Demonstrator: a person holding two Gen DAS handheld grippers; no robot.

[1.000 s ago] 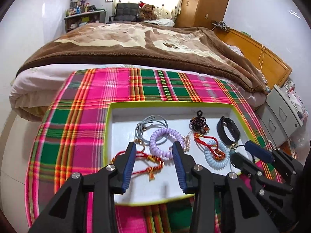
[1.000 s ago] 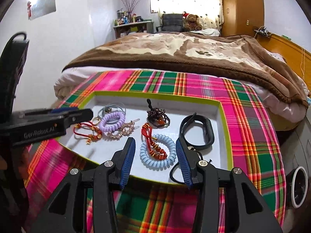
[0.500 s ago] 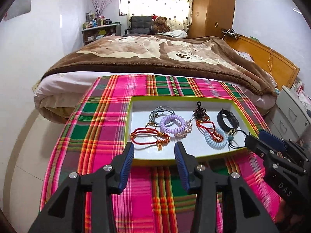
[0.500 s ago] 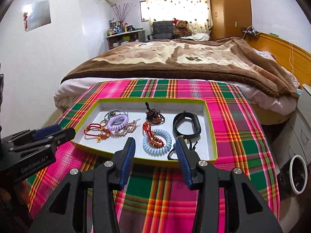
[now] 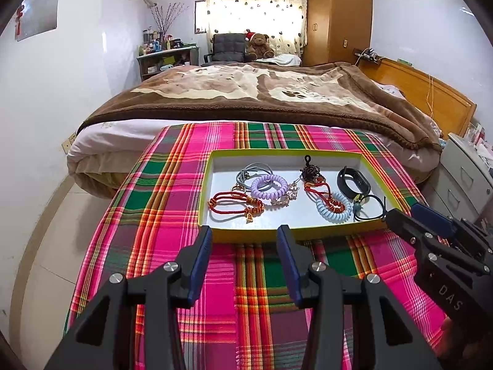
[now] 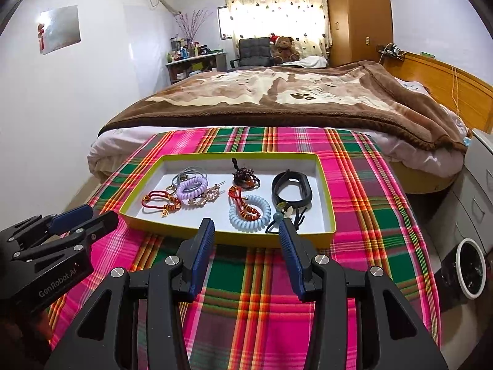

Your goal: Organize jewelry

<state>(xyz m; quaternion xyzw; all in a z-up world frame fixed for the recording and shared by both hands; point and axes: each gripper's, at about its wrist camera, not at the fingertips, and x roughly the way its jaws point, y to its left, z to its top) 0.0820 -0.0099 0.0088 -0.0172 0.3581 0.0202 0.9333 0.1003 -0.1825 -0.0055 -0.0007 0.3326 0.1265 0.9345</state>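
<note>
A shallow tray with a yellow-green rim [image 5: 212, 169] [image 6: 323, 178] lies on a plaid cloth. In it are a red cord bracelet [image 5: 235, 205] [image 6: 160, 200], a purple coil band [image 5: 268, 186] [image 6: 191, 187], a grey cord loop [image 5: 253, 171], a dark beaded piece [image 5: 309, 172] [image 6: 245, 178], a light blue coil band [image 5: 334, 211] [image 6: 249, 212] and a black wristband [image 5: 352, 182] [image 6: 292, 185]. My left gripper [image 5: 245, 243] is open and empty, in front of the tray. My right gripper [image 6: 245, 236] is open and empty at the tray's near edge.
The plaid cloth [image 5: 160, 215] covers a table in front of a bed with a brown blanket [image 5: 262, 92]. White drawers [image 5: 465, 182] and a bin [image 6: 470, 266] stand to the right. The right gripper shows in the left wrist view [image 5: 431, 237].
Both grippers have pulled back and up from over the tray to in front of it. Both stayed open. The jewelry has not moved.
</note>
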